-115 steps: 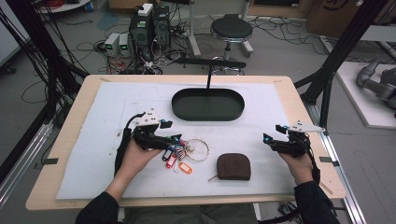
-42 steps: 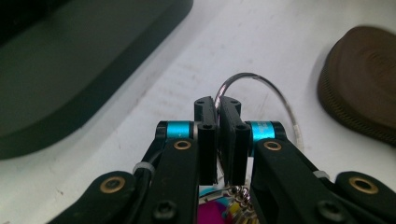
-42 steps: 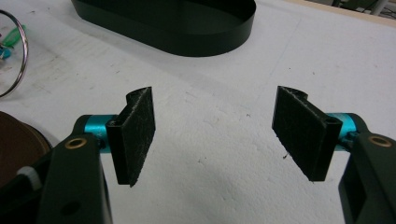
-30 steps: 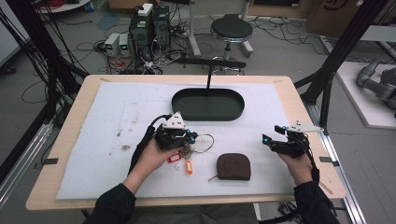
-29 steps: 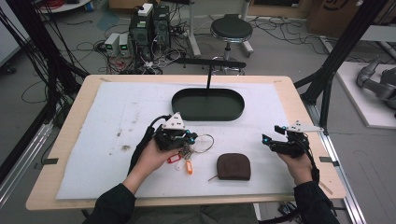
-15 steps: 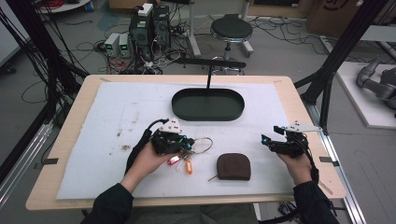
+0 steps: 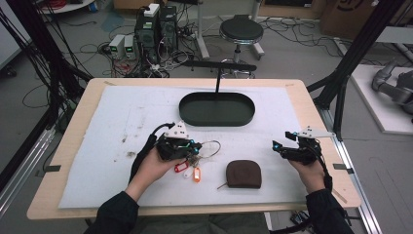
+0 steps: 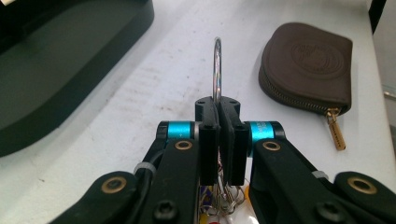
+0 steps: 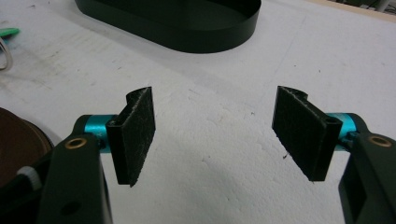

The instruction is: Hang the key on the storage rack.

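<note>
My left gripper (image 7: pixel 191 147) (image 8: pixel 217 106) is shut on a metal key ring (image 8: pixel 216 65), whose loop stands up between the closed jaws. Keys and coloured tags hang under the jaws; a red tag (image 7: pixel 181 167) and an orange tag (image 7: pixel 197 174) lie on the white mat. The ring's wire loop (image 7: pixel 212 146) sticks out to the right of the gripper. A brown zip pouch (image 7: pixel 243 174) (image 8: pixel 306 65) lies shut to the right of the keys. My right gripper (image 7: pixel 281 147) (image 9: pixel 224 135) hovers open at the mat's right side, with nothing between its pads.
A black oval tray (image 7: pixel 216 108) (image 9: pixel 187 28) sits at the back middle of the mat, with a black stand behind it. The pouch's edge (image 9: pixel 18 140) lies left of my right gripper. The table's right edge (image 7: pixel 336 161) runs close to the right hand.
Since the oldest frame my left gripper has moved right along the key bunch and closed on the ring. Over the last second both hands stay put.
</note>
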`<state>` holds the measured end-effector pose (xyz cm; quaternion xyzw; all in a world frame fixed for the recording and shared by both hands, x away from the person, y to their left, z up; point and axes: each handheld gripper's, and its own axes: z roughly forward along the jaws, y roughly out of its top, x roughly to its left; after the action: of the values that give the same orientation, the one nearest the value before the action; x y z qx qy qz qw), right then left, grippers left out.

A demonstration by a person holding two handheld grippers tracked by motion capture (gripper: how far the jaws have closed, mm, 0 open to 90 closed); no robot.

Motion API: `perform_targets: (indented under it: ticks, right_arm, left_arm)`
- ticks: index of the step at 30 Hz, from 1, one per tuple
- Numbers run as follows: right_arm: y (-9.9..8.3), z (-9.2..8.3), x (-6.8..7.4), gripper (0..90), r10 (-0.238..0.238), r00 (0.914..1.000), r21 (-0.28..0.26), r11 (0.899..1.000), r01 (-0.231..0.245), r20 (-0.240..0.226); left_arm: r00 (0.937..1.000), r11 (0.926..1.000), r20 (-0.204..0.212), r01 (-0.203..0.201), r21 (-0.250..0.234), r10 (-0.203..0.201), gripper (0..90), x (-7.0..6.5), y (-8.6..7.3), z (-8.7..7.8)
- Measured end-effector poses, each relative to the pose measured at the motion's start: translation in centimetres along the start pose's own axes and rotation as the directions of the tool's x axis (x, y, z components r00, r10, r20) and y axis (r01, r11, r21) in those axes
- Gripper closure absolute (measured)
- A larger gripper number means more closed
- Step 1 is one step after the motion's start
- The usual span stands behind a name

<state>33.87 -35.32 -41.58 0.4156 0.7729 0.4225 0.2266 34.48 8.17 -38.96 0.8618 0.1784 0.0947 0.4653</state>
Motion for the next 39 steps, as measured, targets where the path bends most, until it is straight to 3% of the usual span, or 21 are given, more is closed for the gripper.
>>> perform_targets:
  ticks: [9, 17, 39]
  right_arm:
    - [0.0, 0.0, 0.0, 30.8, -0.001, 1.0000, 0.002, 1.000, 0.001, 0.001]
    - [0.0, 0.0, 0.0, 30.8, 0.000, 1.0000, 0.004, 1.000, 0.000, 0.003]
    - [0.0, 0.3, -0.1, 30.8, -0.004, 1.0000, 0.011, 1.000, 0.004, 0.003]
  left_arm:
    - [0.9999, 0.9979, -0.017, -0.002, -0.065, 0.001, 86.3, 0.2, 0.6, -1.4]
    - [0.9992, 0.9909, -0.040, -0.005, -0.134, 0.000, 86.3, 0.4, 1.4, -3.0]
    - [0.9962, 0.9758, -0.087, -0.029, -0.217, 0.010, 86.3, 1.5, 3.7, -4.9]
